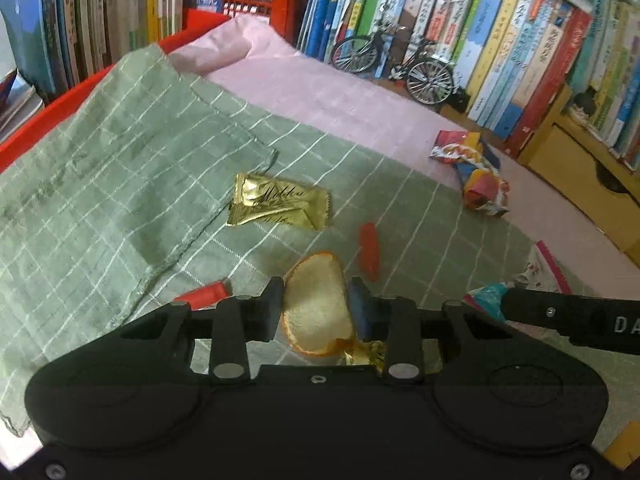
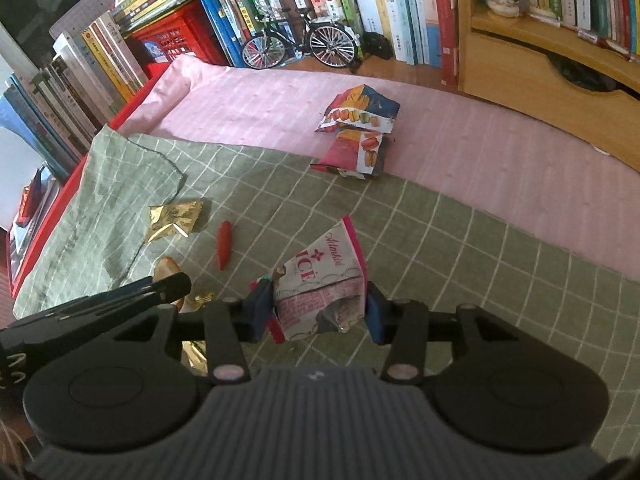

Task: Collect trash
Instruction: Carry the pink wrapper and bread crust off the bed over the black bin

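Note:
My left gripper is shut on a curled orange peel, both pads against its sides, low over the green checked cloth. In the right wrist view my right gripper is shut on a crumpled pink-and-white snack wrapper. A gold wrapper lies flat on the cloth ahead, with a red scrap beside it and another red scrap left of the fingers. A torn macaron wrapper rests farther back on the pink cloth. A second gold scrap peeks from under the left gripper.
Rows of books line the back and left. A model bicycle stands before them, a red crate at the back left, a wooden box at the right. The two grippers are close side by side.

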`<state>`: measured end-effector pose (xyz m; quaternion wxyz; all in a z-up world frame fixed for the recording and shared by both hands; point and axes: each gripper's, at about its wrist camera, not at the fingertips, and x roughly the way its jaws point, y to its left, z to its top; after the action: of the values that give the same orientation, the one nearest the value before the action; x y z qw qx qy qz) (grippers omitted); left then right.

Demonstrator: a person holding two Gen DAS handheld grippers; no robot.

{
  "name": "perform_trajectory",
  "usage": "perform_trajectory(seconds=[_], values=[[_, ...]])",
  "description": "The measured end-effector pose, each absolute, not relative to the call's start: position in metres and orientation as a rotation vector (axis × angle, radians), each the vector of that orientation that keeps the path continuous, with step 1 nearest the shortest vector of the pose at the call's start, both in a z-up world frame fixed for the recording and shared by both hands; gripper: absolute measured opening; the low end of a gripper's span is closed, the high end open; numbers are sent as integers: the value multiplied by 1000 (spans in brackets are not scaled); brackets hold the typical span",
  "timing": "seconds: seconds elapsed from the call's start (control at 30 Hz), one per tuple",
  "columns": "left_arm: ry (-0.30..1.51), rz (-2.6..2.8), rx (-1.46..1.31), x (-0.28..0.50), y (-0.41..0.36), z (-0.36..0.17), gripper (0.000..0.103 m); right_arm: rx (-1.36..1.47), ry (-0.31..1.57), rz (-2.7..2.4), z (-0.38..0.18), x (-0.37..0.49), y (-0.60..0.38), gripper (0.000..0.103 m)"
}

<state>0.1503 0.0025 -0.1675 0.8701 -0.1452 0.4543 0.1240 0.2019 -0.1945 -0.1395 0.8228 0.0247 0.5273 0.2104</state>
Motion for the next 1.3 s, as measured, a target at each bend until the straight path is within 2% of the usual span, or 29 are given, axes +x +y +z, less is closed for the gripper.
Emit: perform_trajectory(seconds=[0.37, 0.7, 1.3], values=[[875, 196, -279, 119, -1, -120, 33, 61, 1051, 452, -100, 166, -194, 51], [858, 127, -232, 56, 1, -85, 33, 90, 1007, 440, -69, 103, -191, 51], [869, 61, -180, -69, 18, -65, 33, 60, 982, 420, -45, -21, -167, 51]])
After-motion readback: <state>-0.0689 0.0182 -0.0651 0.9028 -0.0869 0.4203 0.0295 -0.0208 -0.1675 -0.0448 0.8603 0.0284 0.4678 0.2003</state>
